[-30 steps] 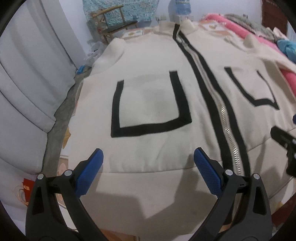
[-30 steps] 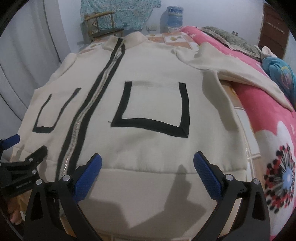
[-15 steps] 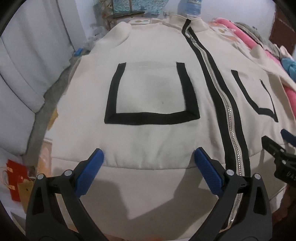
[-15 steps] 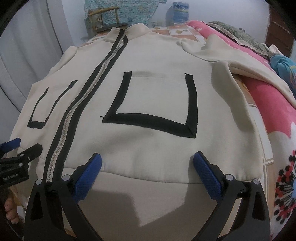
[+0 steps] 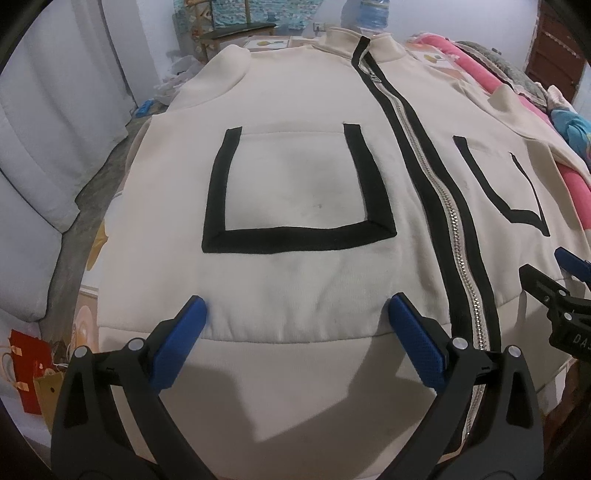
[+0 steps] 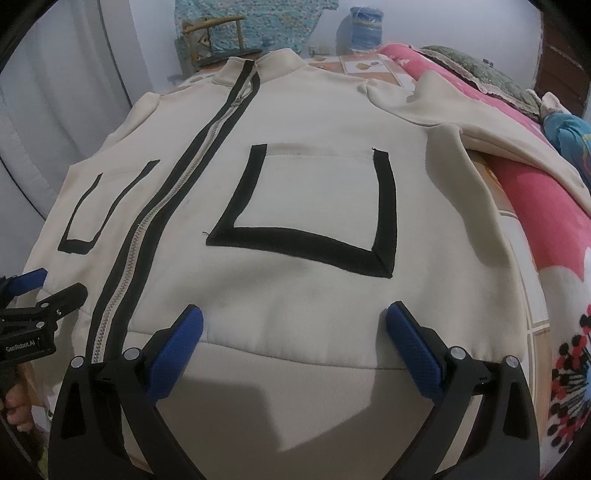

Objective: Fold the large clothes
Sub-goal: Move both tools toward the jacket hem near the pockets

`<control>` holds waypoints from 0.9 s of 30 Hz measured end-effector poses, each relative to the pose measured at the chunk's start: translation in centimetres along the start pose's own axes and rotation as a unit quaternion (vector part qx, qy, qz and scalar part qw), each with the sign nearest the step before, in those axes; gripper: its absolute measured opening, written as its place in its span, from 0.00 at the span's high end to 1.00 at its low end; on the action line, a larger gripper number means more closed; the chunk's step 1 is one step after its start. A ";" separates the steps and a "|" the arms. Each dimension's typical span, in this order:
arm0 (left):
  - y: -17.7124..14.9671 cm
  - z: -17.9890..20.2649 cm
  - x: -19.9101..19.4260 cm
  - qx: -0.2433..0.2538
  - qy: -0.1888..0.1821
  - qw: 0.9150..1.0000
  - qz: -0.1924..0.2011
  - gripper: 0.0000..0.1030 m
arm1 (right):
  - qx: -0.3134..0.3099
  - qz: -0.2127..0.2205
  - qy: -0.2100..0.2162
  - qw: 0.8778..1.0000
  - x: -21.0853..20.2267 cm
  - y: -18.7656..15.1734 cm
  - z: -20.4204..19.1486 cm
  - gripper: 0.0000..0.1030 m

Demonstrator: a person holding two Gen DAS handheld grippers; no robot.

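A large cream zip-up jacket (image 5: 295, 177) with black-trimmed pockets lies flat, front up, collar at the far end. Its zipper (image 5: 454, 236) runs down the middle, closed. My left gripper (image 5: 297, 314) is open over the hem band, below the left pocket, with nothing between its blue pads. In the right wrist view the same jacket (image 6: 314, 192) fills the frame, one sleeve (image 6: 480, 122) lying out over a pink blanket. My right gripper (image 6: 295, 321) is open above the hem under the right pocket. Each gripper shows at the edge of the other's view.
A pink flowered blanket (image 6: 554, 229) covers the bed at right, with a blue cloth (image 6: 569, 133) beyond. White cushions (image 5: 44, 147) stand at left. A wooden chair (image 5: 229, 33) and a water bottle (image 6: 364, 26) are at the far wall. Red paper bags (image 5: 26, 365) sit at lower left.
Both grippers have moved forward and lower over the jacket's hem; the pockets now sit closer and larger in view. Both stay open.
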State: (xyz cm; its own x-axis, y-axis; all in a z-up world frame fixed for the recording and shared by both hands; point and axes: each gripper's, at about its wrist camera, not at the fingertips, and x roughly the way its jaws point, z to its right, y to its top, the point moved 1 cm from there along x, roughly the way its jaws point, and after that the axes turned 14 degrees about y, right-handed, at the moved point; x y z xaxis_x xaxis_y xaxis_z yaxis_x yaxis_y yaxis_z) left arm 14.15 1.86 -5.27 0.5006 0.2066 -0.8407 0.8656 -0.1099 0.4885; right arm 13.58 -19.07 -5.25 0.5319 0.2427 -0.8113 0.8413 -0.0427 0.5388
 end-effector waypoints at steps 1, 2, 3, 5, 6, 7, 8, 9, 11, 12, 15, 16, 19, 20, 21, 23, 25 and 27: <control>0.0 0.0 0.0 0.000 0.000 1.000 0.000 0.06 | -0.002 -0.001 0.001 1.000 0.0 0.0 0.0 0.06; 0.0 0.0 0.0 0.000 0.000 1.000 0.000 0.06 | -0.004 -0.002 0.001 1.000 0.0 0.0 0.0 0.06; 0.0 0.0 0.0 0.000 0.000 1.000 0.000 0.06 | -0.006 -0.004 0.003 1.000 0.0 0.1 0.0 0.06; 0.0 0.0 0.0 -0.001 -0.001 1.000 0.001 0.06 | -0.006 -0.011 0.007 1.000 0.0 0.3 0.1 0.06; -0.1 0.0 0.0 -0.001 -0.001 1.000 0.002 0.07 | -0.005 -0.015 0.008 1.000 0.0 0.4 0.1 0.06; 0.0 0.0 0.0 0.000 -0.002 1.000 0.002 0.07 | 0.000 -0.021 0.010 1.000 -0.2 0.6 0.2 0.06; 0.0 -0.1 0.1 0.000 -0.003 1.000 0.001 0.07 | 0.004 -0.023 0.011 1.000 -0.4 0.7 0.2 0.06; 0.0 -0.1 0.1 0.002 -0.005 1.000 0.001 0.07 | 0.008 -0.020 0.010 1.000 -0.7 0.9 0.2 0.06; 0.0 -0.1 0.1 0.002 -0.007 1.000 0.001 0.07 | 0.007 -0.009 0.005 1.000 -1.3 1.6 -0.2 0.06; 0.0 -0.1 0.1 0.003 -0.008 1.000 0.001 0.07 | 0.004 -0.004 0.003 1.000 -1.5 2.1 -0.6 0.06; 0.0 -0.2 0.1 0.005 -0.010 1.000 0.004 0.07 | -0.011 0.005 0.005 1.000 -1.7 3.4 -1.8 0.06; 0.0 -0.2 0.2 0.005 -0.012 1.000 0.003 0.07 | -0.018 0.005 0.007 1.000 -1.5 4.1 -2.5 0.06; 0.0 -0.3 0.2 0.006 -0.018 1.000 0.001 0.07 | -0.032 0.003 0.018 0.999 -0.8 5.2 -3.9 0.06; 0.1 -0.3 0.2 0.007 -0.018 1.000 0.001 0.07 | -0.040 0.001 0.022 0.999 -0.3 5.6 -4.6 0.06; 0.1 -0.3 0.2 0.008 -0.019 1.000 0.002 0.07 | -0.047 0.000 0.025 0.999 0.2 6.0 -5.2 0.06; 0.1 -0.3 0.1 0.012 -0.021 1.000 0.001 0.07 | -0.060 -0.004 0.033 0.998 1.0 6.5 -6.4 0.06; 0.2 -0.4 -0.2 0.018 -0.016 1.000 0.006 0.07 | -0.072 -0.008 0.038 0.997 1.9 6.8 -7.4 0.06; 0.2 -0.8 -0.7 0.022 -0.011 1.000 0.020 0.07 | -0.076 -0.013 0.041 0.996 2.6 7.1 -7.9 0.06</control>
State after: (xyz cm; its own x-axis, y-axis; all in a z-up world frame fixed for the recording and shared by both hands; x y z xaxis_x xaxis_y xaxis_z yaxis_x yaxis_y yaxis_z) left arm 13.98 2.43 -4.35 0.5346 0.1806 -0.8256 0.8442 -0.1604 0.5115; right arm 20.11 -11.12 -1.74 0.4960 0.3201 -0.8072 0.8265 0.1110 0.5519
